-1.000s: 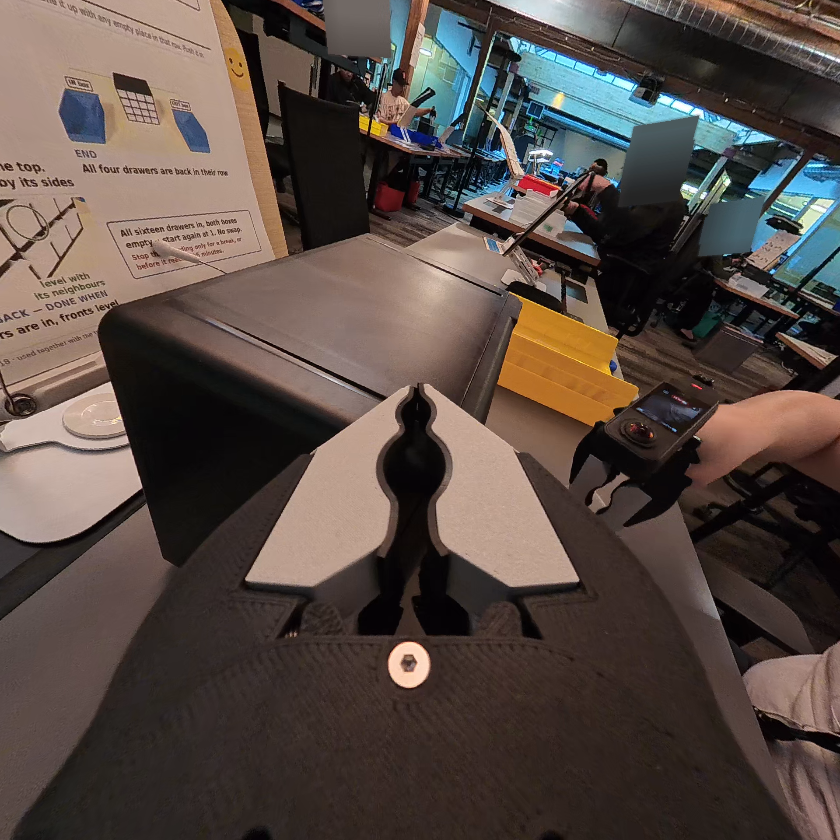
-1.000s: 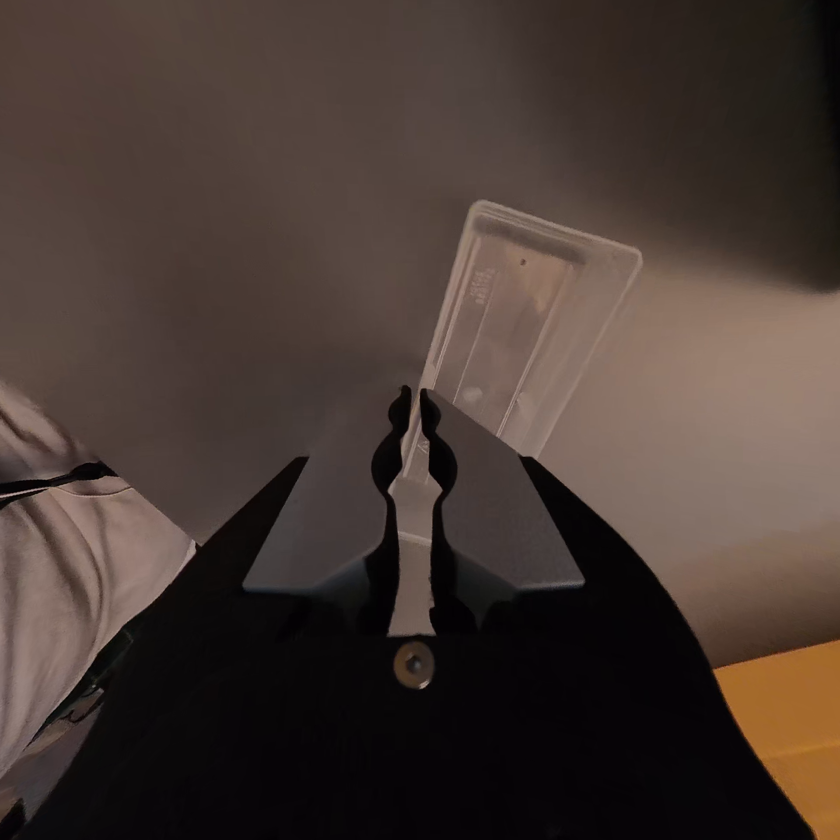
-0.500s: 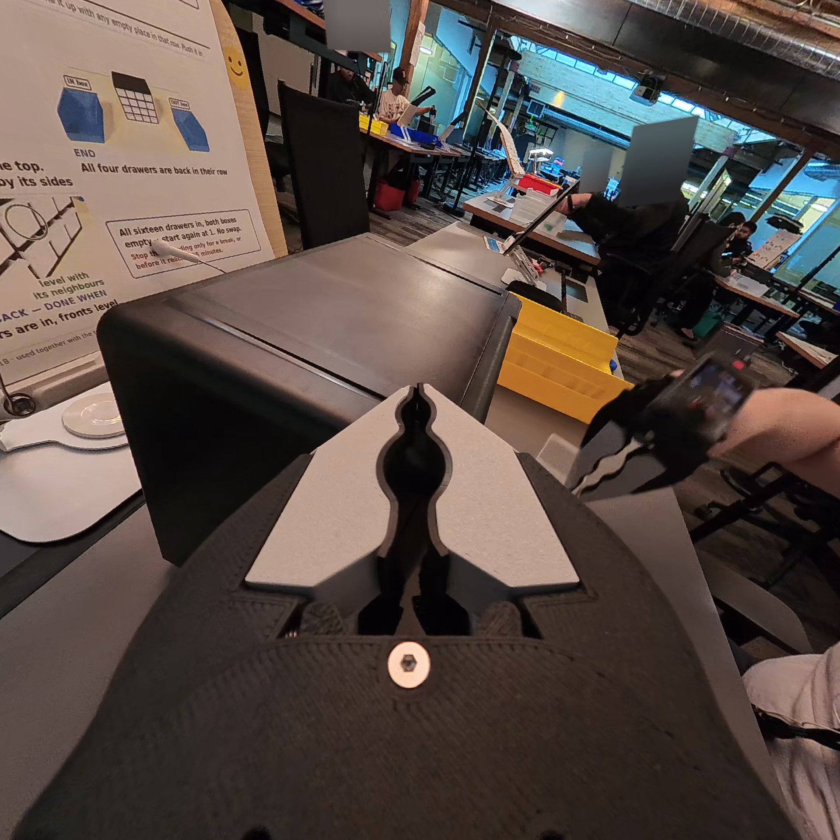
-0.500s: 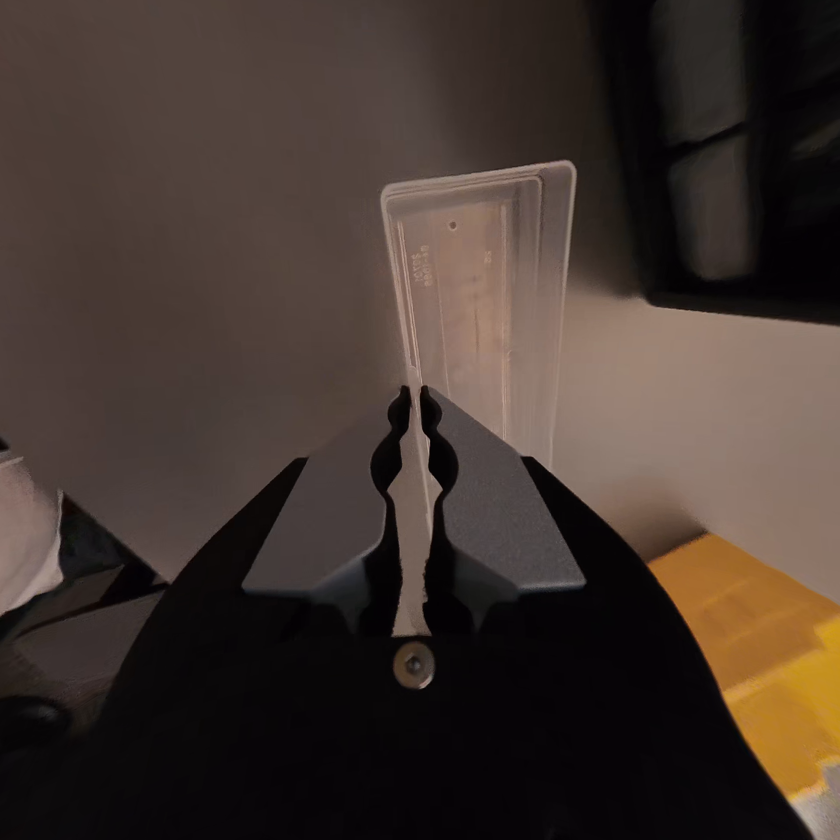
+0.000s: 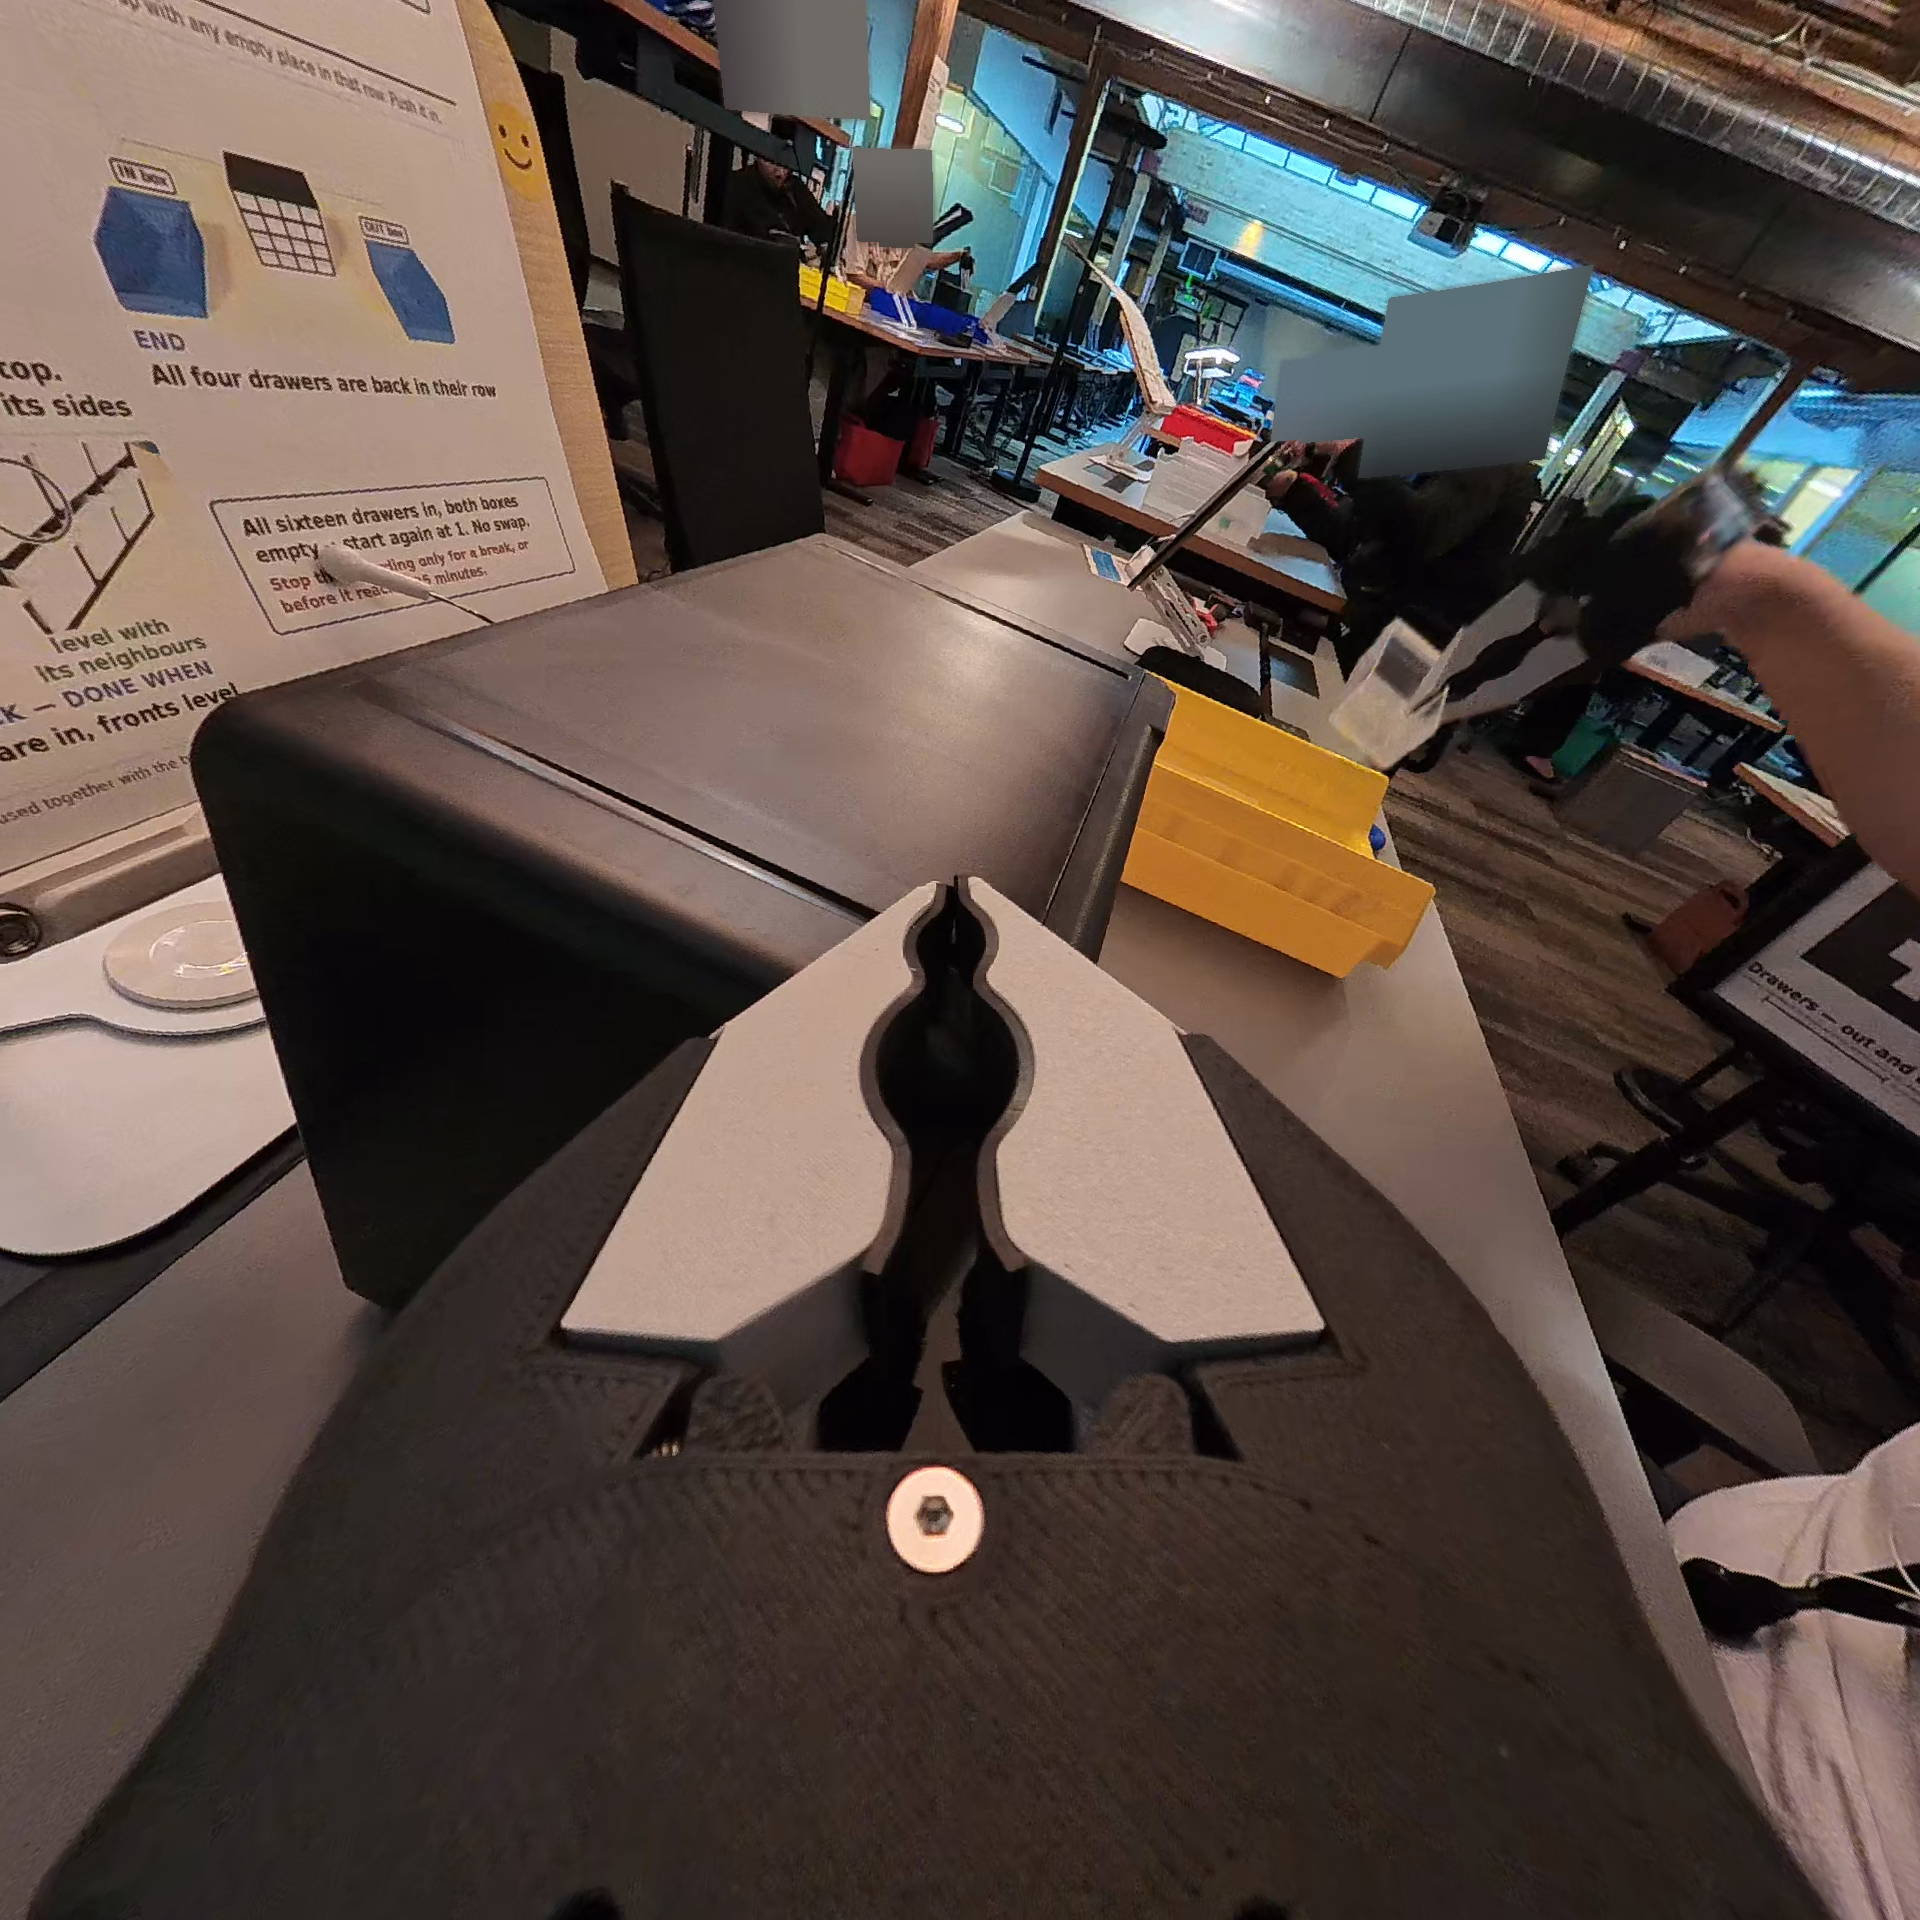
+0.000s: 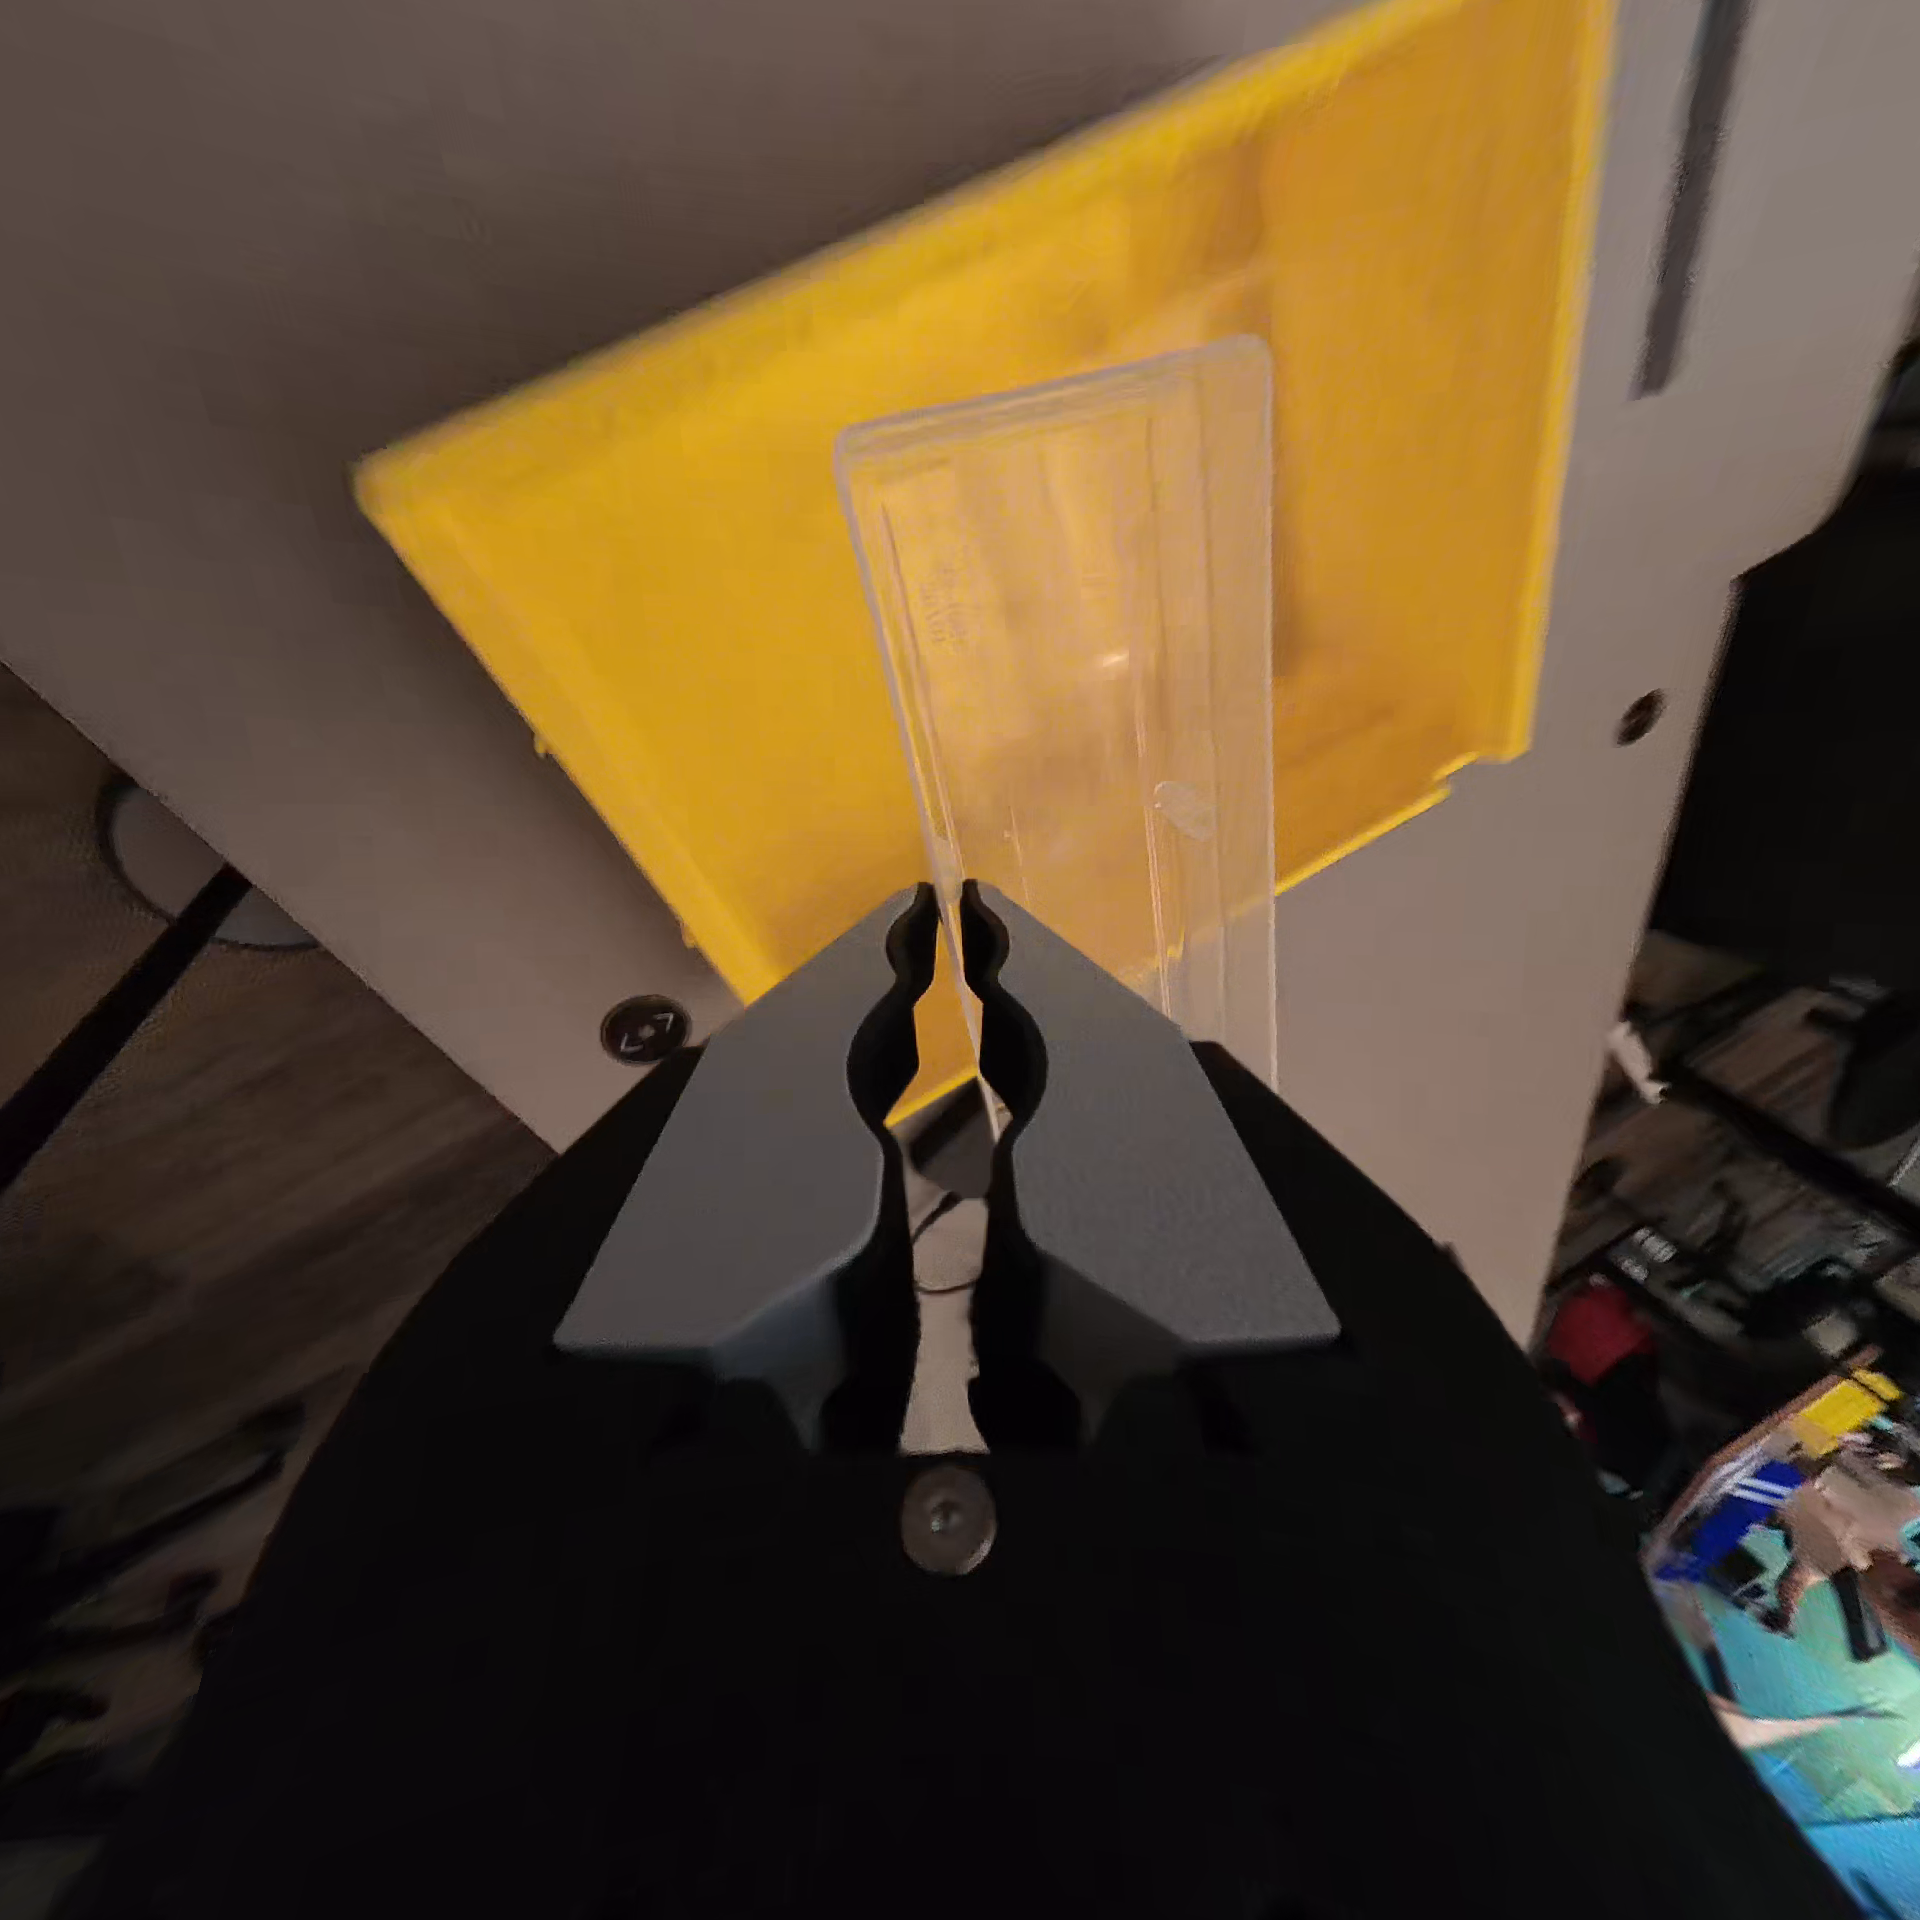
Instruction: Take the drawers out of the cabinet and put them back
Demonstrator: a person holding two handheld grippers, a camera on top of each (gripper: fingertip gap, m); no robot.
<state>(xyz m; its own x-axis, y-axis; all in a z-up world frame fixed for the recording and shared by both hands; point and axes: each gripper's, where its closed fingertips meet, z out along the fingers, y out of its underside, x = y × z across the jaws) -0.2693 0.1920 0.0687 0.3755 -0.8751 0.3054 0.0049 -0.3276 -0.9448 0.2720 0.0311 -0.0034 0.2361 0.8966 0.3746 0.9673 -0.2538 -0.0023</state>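
The black cabinet (image 5: 644, 831) stands on the grey table, seen from its side and top in the left wrist view; its drawer front is hidden. My left gripper (image 5: 958, 888) is shut and empty, resting just before the cabinet's near corner. My right gripper (image 6: 943, 896) is shut on one side wall of a clear plastic drawer (image 6: 1101, 665) and holds it in the air above the yellow bin (image 6: 935, 499). In the left wrist view the right gripper (image 5: 1475, 665) hangs high at the right with the clear drawer (image 5: 1392, 691) over the yellow bin (image 5: 1268, 842).
A printed instruction poster (image 5: 239, 395) stands behind the cabinet at the left. A white pad with a round disc (image 5: 156, 997) lies left of the cabinet. The grey table (image 5: 1299, 1039) ends at the right, with floor, a sign stand (image 5: 1829, 997) and other desks beyond. Some 55 cm of space lies between my two pairs of fingers.
My right gripper has lifted the clear drawer from low beside the cabinet, up and to the right, over the yellow bin. My left gripper has not moved.
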